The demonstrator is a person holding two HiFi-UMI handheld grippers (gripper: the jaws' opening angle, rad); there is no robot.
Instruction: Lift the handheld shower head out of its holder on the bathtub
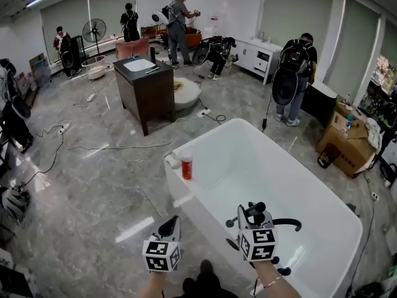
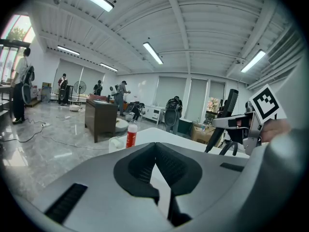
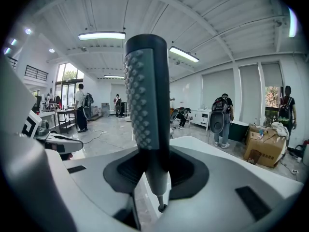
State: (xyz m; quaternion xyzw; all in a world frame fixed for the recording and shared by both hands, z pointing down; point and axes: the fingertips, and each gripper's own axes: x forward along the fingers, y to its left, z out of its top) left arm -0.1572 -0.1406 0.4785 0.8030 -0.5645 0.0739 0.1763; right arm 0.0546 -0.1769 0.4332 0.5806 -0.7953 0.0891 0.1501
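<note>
The dark grey handheld shower head [image 3: 145, 105], studded with small nubs, stands upright between the jaws of my right gripper [image 3: 152, 158], which is shut on its handle. In the head view this gripper [image 1: 253, 217] sits over the near rim of the white bathtub [image 1: 186, 194], with the shower head [image 1: 254, 210] poking up beside the black faucet spout [image 1: 288, 223]. Whether the handle's foot still sits in its holder is hidden. My left gripper [image 1: 170, 227] hovers left of the tub over the floor, and its jaws [image 2: 155, 146] are shut on nothing.
A red bottle [image 1: 187, 166] and a white roll [image 1: 172, 161] stand on the tub's far left corner. A dark vanity cabinet [image 1: 146, 85] stands beyond it. Cardboard boxes [image 1: 347, 144] are at the right, cables [image 1: 56, 148] trail over the marble floor, and several people stand across the room.
</note>
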